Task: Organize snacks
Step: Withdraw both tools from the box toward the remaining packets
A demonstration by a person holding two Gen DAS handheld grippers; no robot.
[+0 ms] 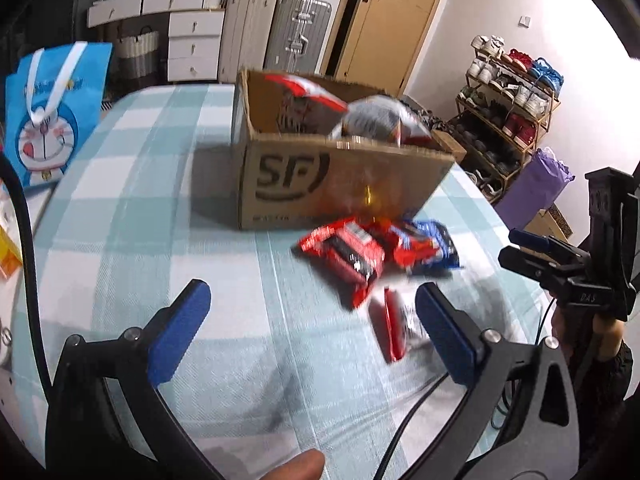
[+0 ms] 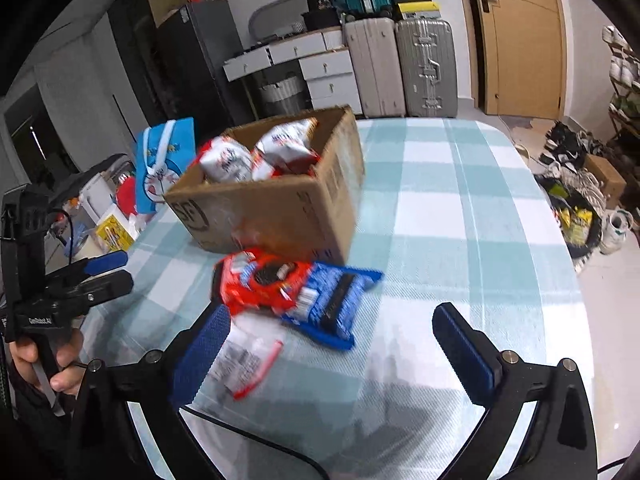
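At the far left a blue cartoon gift bag is standing at the edge of the table, which is wearing a pale green and white checked cloth. Your left gripper is hovering low over that cloth with its blue pads spread wide and nothing between them; one fingertip of your hand is showing at the bottom edge of its view.

Moving right, the cardboard box is sitting on the cloth, open at the top, with white and red snack bags already lying inside it. Just in front of the box, a loose pile is resting on the table: a red cookie pack is lying partly over a blue cookie pack, and both are nearly touching the box's near wall. Nearer to you, a red-and-white wrapper is lying flat beside the left pad of your right gripper, apart from the other two packs. The packs are blurred, so their printing is not readable.

Your right gripper is also holding its jaws fully apart and gripping nothing, pointing down at the cloth just right of the pile.

Beyond the table, suitcases are standing against the wall beside a wooden door, and a shoe rack is filling the right side.
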